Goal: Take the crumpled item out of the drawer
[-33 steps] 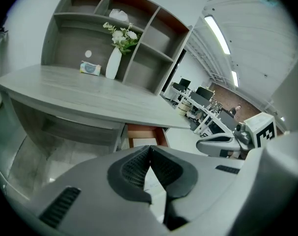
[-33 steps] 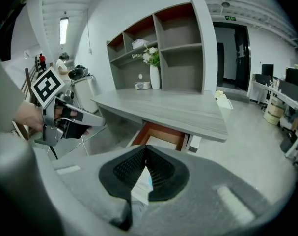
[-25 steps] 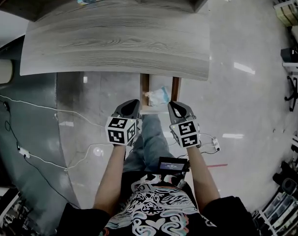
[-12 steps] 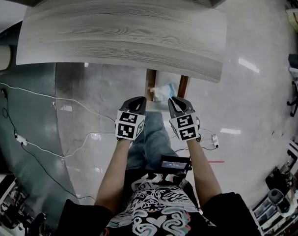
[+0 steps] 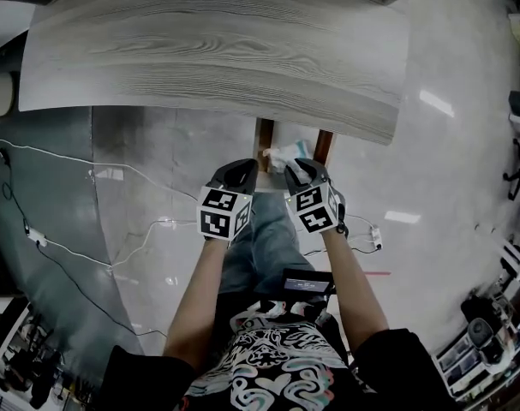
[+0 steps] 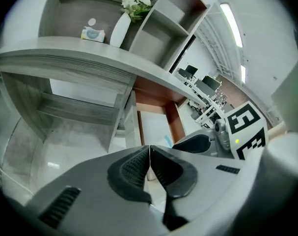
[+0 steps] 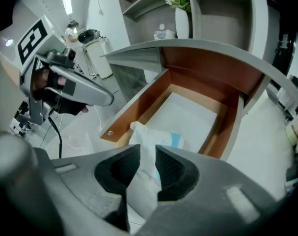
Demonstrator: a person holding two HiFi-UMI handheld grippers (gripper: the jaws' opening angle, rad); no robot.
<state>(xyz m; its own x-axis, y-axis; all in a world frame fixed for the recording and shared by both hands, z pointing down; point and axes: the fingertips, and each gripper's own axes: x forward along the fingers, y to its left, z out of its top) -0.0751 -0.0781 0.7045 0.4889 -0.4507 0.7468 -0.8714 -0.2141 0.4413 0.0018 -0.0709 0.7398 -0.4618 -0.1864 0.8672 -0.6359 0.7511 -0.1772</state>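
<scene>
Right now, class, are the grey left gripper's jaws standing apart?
No: in the left gripper view, the grey left gripper has its jaws pressed together with nothing between them.

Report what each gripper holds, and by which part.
Left gripper: nothing, jaws shut together. Right gripper: jaws narrowly apart astride the near edge of the crumpled white item in the drawer; whether they pinch it cannot be told.

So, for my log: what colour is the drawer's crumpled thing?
Crumpled thing: white with a blue patch; clearest in the right gripper view.
</scene>
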